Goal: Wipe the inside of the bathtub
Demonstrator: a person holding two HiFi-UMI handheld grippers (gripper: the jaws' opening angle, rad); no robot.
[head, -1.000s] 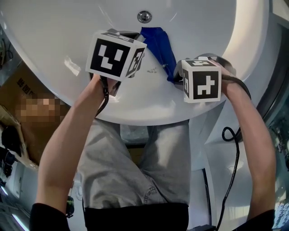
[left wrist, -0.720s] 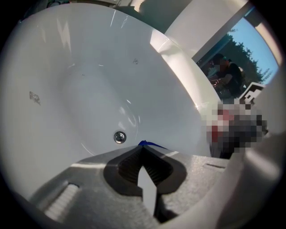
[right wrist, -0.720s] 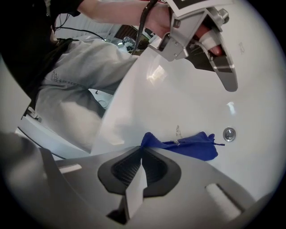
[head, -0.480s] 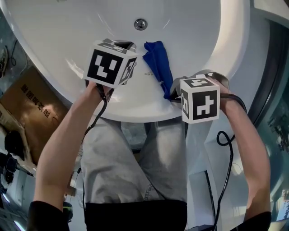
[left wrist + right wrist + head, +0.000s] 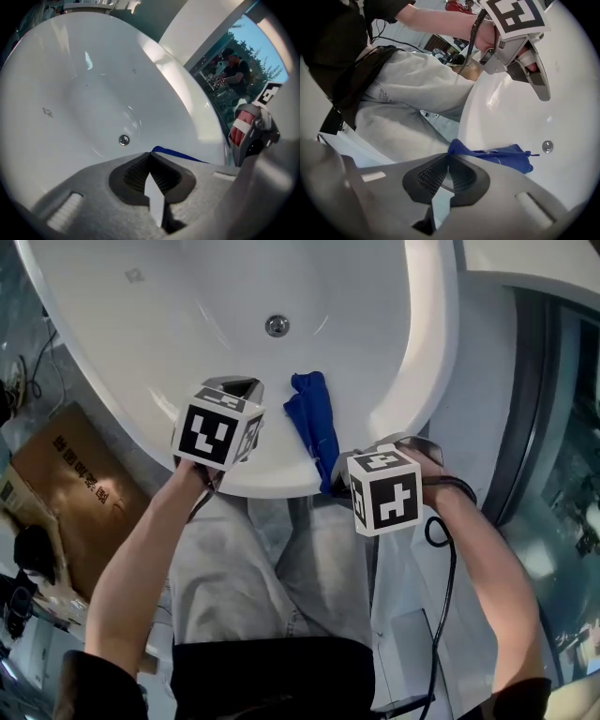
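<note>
Two jaw pairs, both closed. My left gripper (image 5: 150, 153) presses together on nothing above the bathtub (image 5: 187, 315). My right gripper (image 5: 450, 154) pinches one end of the blue cloth (image 5: 312, 418), which lies on the inner wall below the drain (image 5: 276, 325).

Black top (image 5: 272, 676), grey jeans (image 5: 272, 577), black-and-white marker cubes (image 5: 217, 435), black cables (image 5: 448, 587)
</note>
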